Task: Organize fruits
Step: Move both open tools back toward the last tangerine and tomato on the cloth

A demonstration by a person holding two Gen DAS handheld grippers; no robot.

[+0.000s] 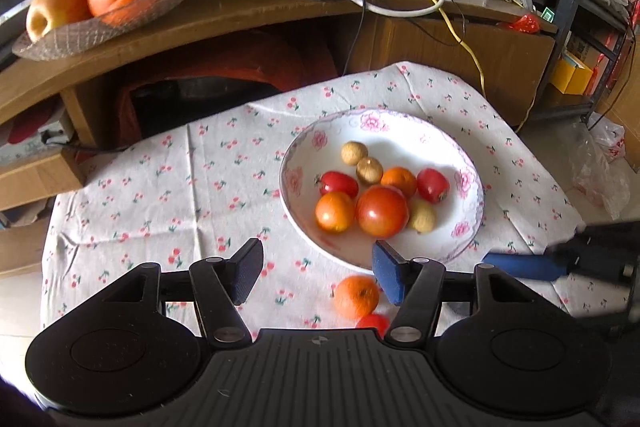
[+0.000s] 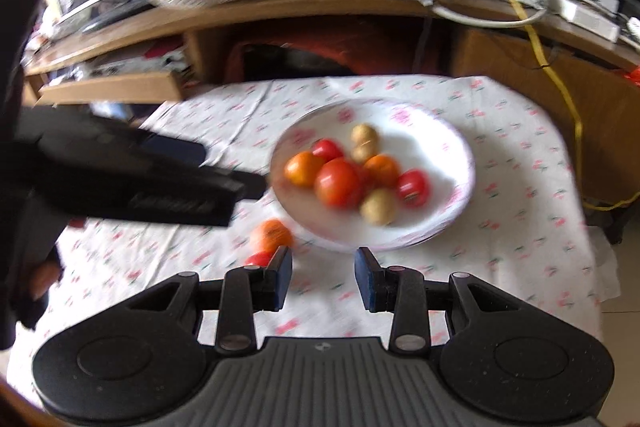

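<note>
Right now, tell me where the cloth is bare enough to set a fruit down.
The widest bare stretch of the cherry-print white tablecloth is left of the floral-rimmed white bowl. A narrower strip lies to the bowl's right. The bowl's far half is bare too. It is crowded at the near rim, where a small loose orange and a small red fruit lie beside the open left claw.

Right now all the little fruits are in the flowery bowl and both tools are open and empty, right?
Not quite. A small orange and a small red fruit lie on the cloth outside the flowery bowl, beside its near rim, as the left wrist view shows. The rest is right: the left tool and the right tool are open and empty.
</note>
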